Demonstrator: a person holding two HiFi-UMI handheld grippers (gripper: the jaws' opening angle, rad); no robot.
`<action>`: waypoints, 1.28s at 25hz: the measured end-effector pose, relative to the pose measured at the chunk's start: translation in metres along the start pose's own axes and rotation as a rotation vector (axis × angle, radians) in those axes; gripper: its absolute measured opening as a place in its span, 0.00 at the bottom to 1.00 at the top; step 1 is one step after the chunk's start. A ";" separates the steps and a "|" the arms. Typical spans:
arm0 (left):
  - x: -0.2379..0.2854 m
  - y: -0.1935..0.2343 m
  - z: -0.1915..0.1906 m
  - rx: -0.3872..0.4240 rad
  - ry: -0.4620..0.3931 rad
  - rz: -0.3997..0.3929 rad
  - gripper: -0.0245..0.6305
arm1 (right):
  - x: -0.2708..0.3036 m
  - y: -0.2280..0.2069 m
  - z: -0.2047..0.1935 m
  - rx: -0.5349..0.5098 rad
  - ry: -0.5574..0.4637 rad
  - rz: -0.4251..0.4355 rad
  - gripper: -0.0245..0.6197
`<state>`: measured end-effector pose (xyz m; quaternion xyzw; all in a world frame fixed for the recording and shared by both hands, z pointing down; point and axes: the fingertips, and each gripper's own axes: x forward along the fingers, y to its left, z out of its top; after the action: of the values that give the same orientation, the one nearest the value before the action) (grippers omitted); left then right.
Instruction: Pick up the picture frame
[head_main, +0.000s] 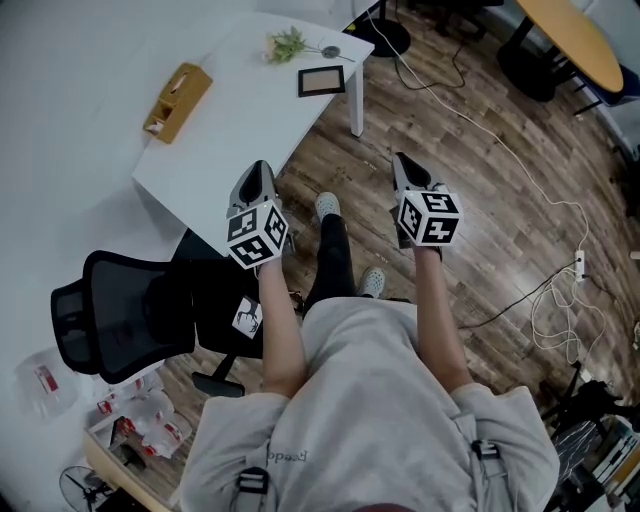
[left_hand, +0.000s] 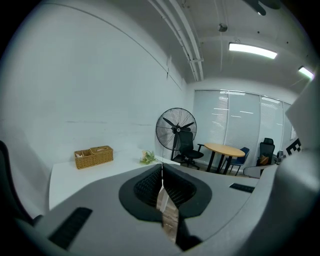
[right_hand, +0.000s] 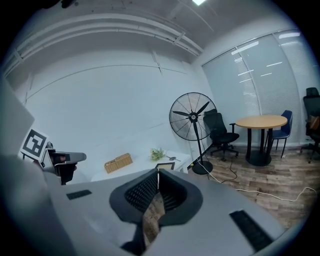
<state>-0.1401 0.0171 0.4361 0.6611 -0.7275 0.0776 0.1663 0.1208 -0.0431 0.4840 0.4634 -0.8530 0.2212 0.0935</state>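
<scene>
Picture frame: the small rectangular picture frame (head_main: 321, 81) with a dark rim and pale centre sits near the far end of the table, close to the edge on the floor side, and nothing touches it
Table: a white rectangular table (head_main: 240, 110) standing against the pale wall, its white leg on the plank floor
Basket: a tan woven wicker basket (head_main: 177, 102) on the wall side of the table, well apart from the picture frame
Sprig: a green leafy sprig (head_main: 287, 45) at the far end of the table, near the frame but not touching it
Left gripper: the grey two-jaw left gripper (head_main: 262, 166) with its black-and-white marker cube is above the table's near corner, jaws pressed together with nothing between them, well short of the frame
Right gripper: the matching grey right gripper (head_main: 400, 160) hangs over the brown wood-plank floor (head_main: 480, 210) beside the table, jaws pressed together and empty, pointing towards the frame's end of the table
Chair: a black mesh office chair (head_main: 120, 310) by the table's near end, to the person's left
Far side: a black pedestal fan (right_hand: 192, 116) and a round wooden table (right_hand: 261, 121) stand beyond the white table
</scene>
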 end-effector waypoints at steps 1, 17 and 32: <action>0.010 0.001 0.006 0.001 -0.007 -0.005 0.08 | 0.008 -0.003 0.006 -0.001 -0.007 -0.007 0.08; 0.187 0.036 0.097 0.000 -0.027 -0.056 0.08 | 0.172 -0.035 0.111 -0.023 -0.031 -0.050 0.08; 0.338 0.067 0.094 -0.067 0.091 -0.148 0.08 | 0.318 -0.032 0.105 -0.044 0.103 -0.061 0.08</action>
<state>-0.2431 -0.3227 0.4721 0.7030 -0.6705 0.0708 0.2264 -0.0235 -0.3448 0.5163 0.4751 -0.8370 0.2232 0.1543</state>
